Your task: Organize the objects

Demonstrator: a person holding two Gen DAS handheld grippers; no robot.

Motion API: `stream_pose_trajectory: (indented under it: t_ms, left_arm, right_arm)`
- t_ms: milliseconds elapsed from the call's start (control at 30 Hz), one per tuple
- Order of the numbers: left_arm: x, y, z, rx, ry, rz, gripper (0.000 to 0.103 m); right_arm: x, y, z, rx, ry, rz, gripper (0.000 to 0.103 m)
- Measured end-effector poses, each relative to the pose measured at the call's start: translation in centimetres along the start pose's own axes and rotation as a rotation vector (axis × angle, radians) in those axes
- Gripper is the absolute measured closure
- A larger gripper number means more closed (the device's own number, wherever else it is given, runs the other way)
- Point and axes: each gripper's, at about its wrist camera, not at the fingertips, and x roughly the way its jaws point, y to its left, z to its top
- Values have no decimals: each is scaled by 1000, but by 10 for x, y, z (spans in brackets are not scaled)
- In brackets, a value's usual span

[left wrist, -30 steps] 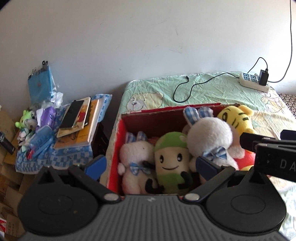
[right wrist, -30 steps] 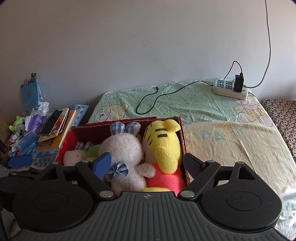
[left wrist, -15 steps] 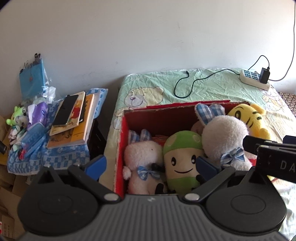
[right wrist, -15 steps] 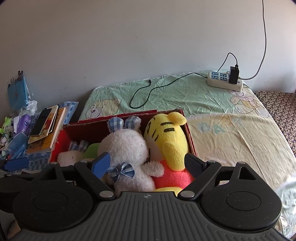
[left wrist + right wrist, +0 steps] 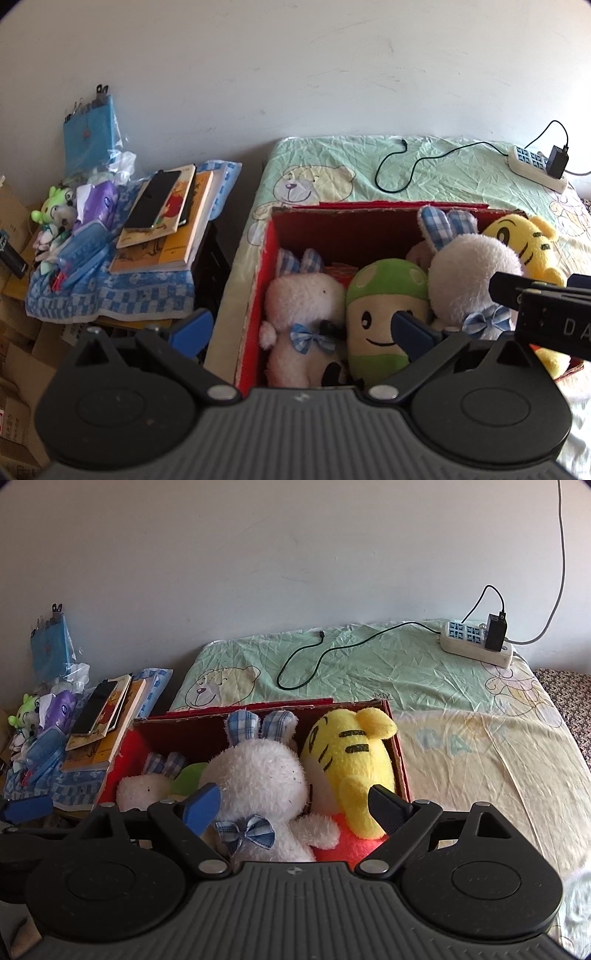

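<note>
A red cardboard box [image 5: 258, 280] on the bed holds several plush toys: a small white bunny [image 5: 299, 302], a green-capped plush [image 5: 384, 314], a big white bunny [image 5: 472, 273] and a yellow tiger [image 5: 524, 243]. My left gripper [image 5: 301, 328] is open, just above the box's near left end, its fingers straddling the small bunny and the green plush. My right gripper [image 5: 295, 805] is open too, over the big white bunny [image 5: 258, 771] and the yellow tiger [image 5: 351, 760]. Neither holds anything. One of its black fingers [image 5: 509, 288] shows at the right of the left wrist view.
Left of the bed, a low stand with a blue checked cloth [image 5: 110, 295] carries books [image 5: 166, 236], a phone [image 5: 155, 199], small toys and a blue pouch. A power strip [image 5: 476, 642] and black cable [image 5: 325, 653] lie on the sheet [image 5: 461, 746]. Cardboard boxes sit far left.
Both grippers have come a little closer to the red box, and the left one has shifted leftward. Both stay open; the toys have not moved.
</note>
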Motion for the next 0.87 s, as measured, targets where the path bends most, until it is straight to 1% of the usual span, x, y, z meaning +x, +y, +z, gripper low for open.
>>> stream_pose_trajectory:
  t_ms: [300, 500, 767, 867]
  left_arm:
    - [4, 1, 0, -5, 6, -5, 0]
    - [5, -2, -3, 24, 9, -25, 0]
    - [1, -2, -7, 64, -15, -56, 1]
    - [-1, 0, -6, 65, -31, -39, 1]
  right_arm:
    - [2, -2, 0, 3, 6, 8, 14]
    - [2, -2, -5, 26, 8, -2, 14]
    - [1, 1, -11, 57, 0, -9, 14]
    - [-1, 5, -9, 50, -10, -13, 14]
